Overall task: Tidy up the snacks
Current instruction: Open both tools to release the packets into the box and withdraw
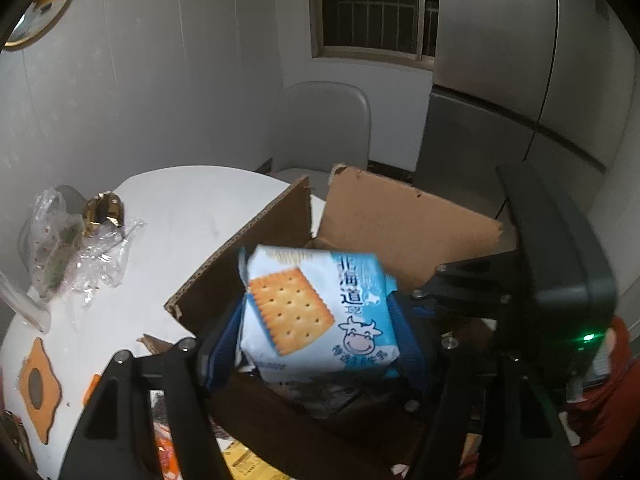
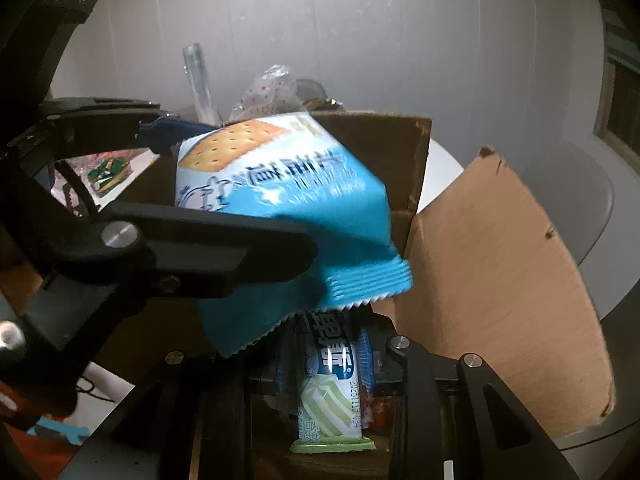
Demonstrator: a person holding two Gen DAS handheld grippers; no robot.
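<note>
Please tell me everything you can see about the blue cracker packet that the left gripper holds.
The cracker packet is a glossy, puffy plastic pack, light blue and white, printed with a square golden cracker, dark blue Chinese characters and a smiling cartoon cow. Its end seam is crimped with a zigzag edge, seen in the right wrist view. The left gripper clamps it by its two sides between blue pads. It hangs tilted over the open cardboard box, touching nothing else visible.

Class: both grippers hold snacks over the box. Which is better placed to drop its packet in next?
Probably right: the right gripper holds its slim green-and-white wafer packet low inside the brown cardboard box.
</note>
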